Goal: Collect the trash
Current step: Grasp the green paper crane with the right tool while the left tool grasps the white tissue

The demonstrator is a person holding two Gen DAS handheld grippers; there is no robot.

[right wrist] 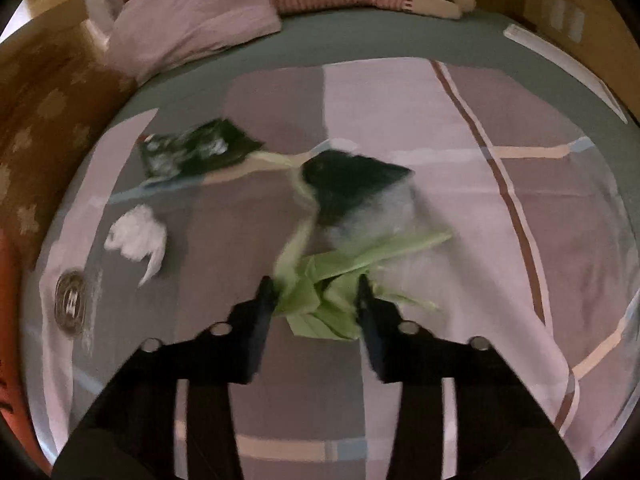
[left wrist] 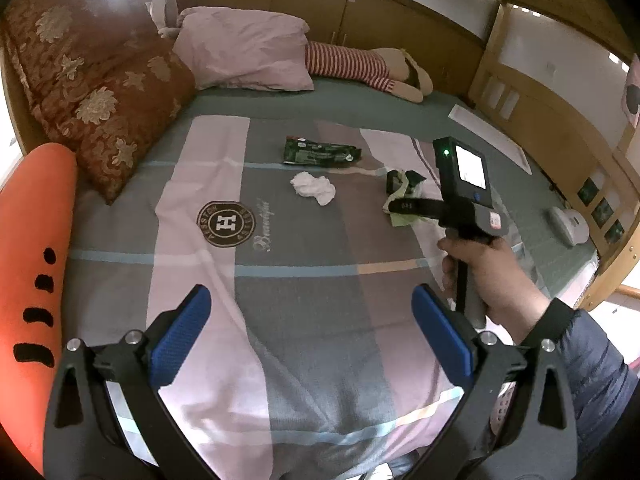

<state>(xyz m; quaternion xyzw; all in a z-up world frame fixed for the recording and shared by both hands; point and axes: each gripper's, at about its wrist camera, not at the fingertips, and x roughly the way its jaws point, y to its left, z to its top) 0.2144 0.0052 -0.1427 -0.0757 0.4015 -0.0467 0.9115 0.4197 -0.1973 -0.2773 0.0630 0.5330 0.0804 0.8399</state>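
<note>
Three pieces of trash lie on the bed: a dark green snack wrapper (left wrist: 322, 152) (right wrist: 198, 150), a crumpled white tissue (left wrist: 313, 187) (right wrist: 138, 238), and a light green bag with a dark top (left wrist: 400, 196) (right wrist: 332, 280). My left gripper (left wrist: 312, 336) is open and empty, hovering over the quilt near the bed's front. My right gripper (right wrist: 316, 296) has its jaws closed in on the lower part of the green bag; the view is blurred. In the left wrist view the right gripper (left wrist: 404, 200) is at the bag.
A patchwork quilt (left wrist: 280, 264) covers the bed. A pink pillow (left wrist: 244, 52), brown floral cushions (left wrist: 92, 92), an orange plush (left wrist: 32, 240) and a striped doll (left wrist: 360, 64) lie around it. A white device (left wrist: 568, 224) sits at the right edge by the wooden frame.
</note>
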